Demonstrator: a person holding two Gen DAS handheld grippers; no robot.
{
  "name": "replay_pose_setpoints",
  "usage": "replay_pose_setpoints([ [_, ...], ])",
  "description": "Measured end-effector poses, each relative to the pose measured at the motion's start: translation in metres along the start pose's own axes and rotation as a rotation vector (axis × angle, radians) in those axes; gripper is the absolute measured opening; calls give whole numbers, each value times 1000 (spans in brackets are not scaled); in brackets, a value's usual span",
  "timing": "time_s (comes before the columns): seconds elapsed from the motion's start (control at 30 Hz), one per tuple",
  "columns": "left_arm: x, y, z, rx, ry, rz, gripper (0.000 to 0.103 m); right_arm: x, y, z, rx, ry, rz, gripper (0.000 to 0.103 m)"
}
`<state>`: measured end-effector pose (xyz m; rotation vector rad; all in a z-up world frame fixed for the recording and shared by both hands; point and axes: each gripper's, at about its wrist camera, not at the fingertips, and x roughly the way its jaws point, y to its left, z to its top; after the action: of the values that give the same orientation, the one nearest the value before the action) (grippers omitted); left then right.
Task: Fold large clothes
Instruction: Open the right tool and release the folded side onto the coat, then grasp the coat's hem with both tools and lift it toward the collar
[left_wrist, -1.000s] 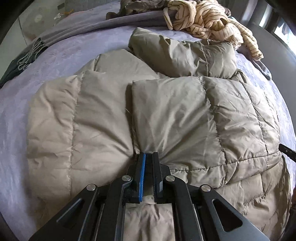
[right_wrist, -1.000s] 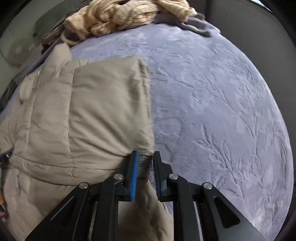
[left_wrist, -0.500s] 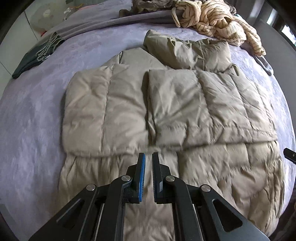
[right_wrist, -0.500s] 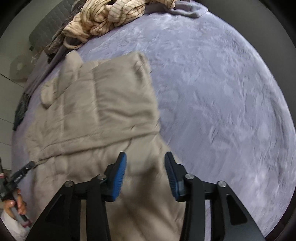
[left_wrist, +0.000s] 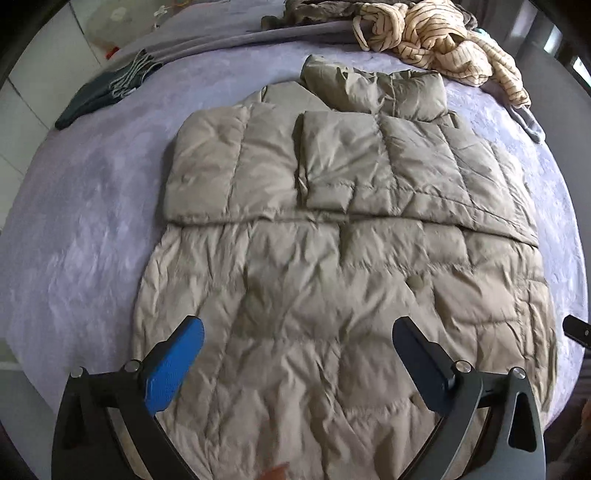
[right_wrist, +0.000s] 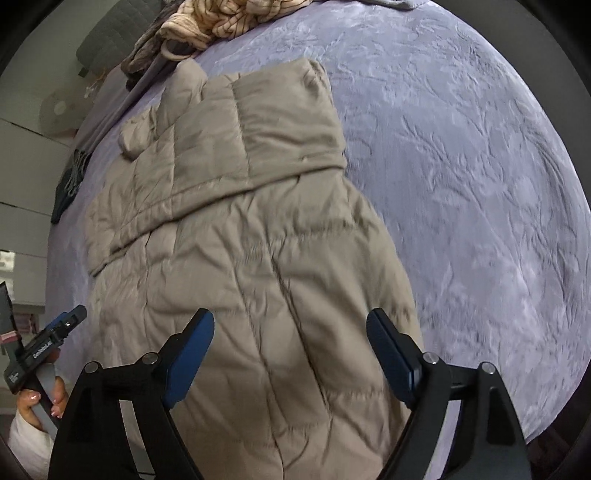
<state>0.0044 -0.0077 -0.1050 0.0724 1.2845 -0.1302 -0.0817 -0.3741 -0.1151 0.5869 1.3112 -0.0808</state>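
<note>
A large beige quilted puffer jacket (left_wrist: 332, 258) lies flat on a lavender bedspread (left_wrist: 81, 206), both sleeves folded across its chest and the collar at the far end. It also shows in the right wrist view (right_wrist: 258, 229). My left gripper (left_wrist: 297, 343) is open and empty, above the jacket's lower part near the hem. My right gripper (right_wrist: 290, 332) is open and empty, above the jacket's lower right side. The left gripper also appears at the left edge of the right wrist view (right_wrist: 48, 343), held in a hand.
A cream striped garment (left_wrist: 443, 40) lies crumpled at the far edge of the bed, with grey cloth (left_wrist: 258, 33) beside it. A dark fringed scarf (left_wrist: 107, 88) lies at the far left. Bare bedspread (right_wrist: 461, 166) stretches right of the jacket.
Both grippers let go of the folded sleeves, opened wide and pulled back toward the hem. The sleeves stay folded across the chest.
</note>
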Motion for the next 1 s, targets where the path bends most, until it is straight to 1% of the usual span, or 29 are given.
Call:
replay_pose_setpoints([
  [0.07,-4,-3,-8,-8,13,-1,102,-6,-1,-8,13,-11,40,88],
  [0.13,-10,-5,-20,1,40,-23,102,-10,-2,-15,24,-23,71,88],
  [0.23,-18,-12,-36,-3,49,-9,102,-14,-3,-23,27,-28,84,88],
  [0.4,-29,-18,-55,-28,65,-2,102,-14,-5,-33,29,-5,99,89],
  [0.53,-35,-14,-72,-55,88,-2,102,-14,-7,-44,56,24,131,89],
  [0.6,-39,-11,-77,-54,87,-3,102,-14,-8,-52,76,33,156,89],
  [0.7,-42,-3,-87,-43,82,-4,102,-11,-9,-67,95,40,156,89],
  [0.83,-38,15,-103,-52,90,-43,102,-6,-14,-90,159,39,171,89],
  [0.9,-36,28,-118,-64,100,-71,102,-4,-20,-107,228,23,172,89],
  [1.0,-35,49,-141,-90,103,-89,102,2,-25,-130,269,41,175,89],
])
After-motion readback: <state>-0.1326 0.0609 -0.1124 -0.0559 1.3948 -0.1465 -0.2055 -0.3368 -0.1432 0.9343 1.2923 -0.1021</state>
